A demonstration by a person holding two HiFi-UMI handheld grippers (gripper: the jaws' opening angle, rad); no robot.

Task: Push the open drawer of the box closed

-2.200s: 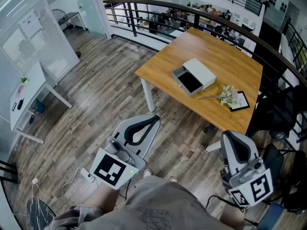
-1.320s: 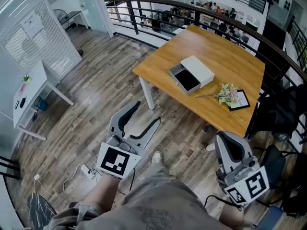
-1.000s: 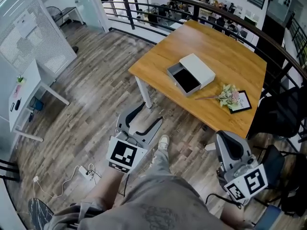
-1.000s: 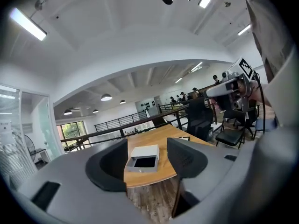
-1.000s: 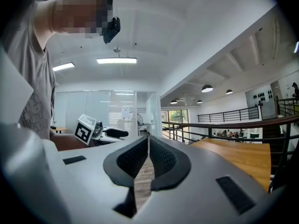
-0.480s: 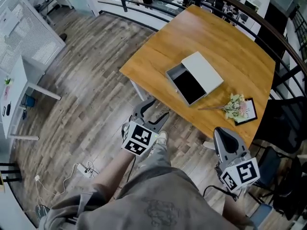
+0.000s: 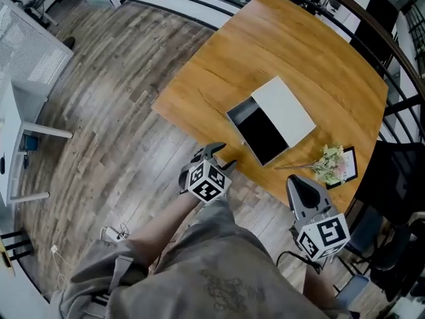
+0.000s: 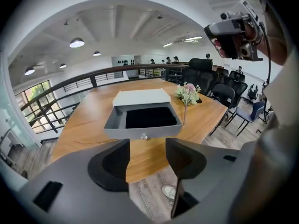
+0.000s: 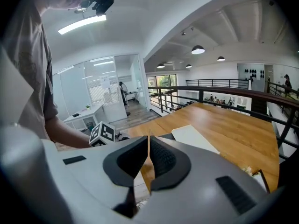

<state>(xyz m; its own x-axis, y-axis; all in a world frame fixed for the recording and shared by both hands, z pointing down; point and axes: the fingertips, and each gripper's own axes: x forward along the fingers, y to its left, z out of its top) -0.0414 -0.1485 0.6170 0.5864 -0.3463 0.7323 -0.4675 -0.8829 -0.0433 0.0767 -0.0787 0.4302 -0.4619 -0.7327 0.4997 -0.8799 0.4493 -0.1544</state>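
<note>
Because the drawer (image 8: 142, 125) sticks out of the white box (image 8: 140, 97) toward the near edge of the table (image 7: 219, 65), the left gripper (image 8: 147, 155) must push it in straight. Its jaws stand wide, closing a little, with nothing between them. The right gripper (image 9: 148, 146) waits low, jaws pressed together and empty. A push on one corner could spin the whole box or slide it into the flowers (image 8: 188, 91).

A grey-brown plank floor (image 7: 113, 111) spreads under a square wooden table (image 7: 285, 38) beside a black railing (image 8: 93, 78), a white desk (image 7: 6, 138) stands well apart, and round ceiling lamps (image 8: 77, 42) glow above dark office chairs (image 8: 201, 71).
</note>
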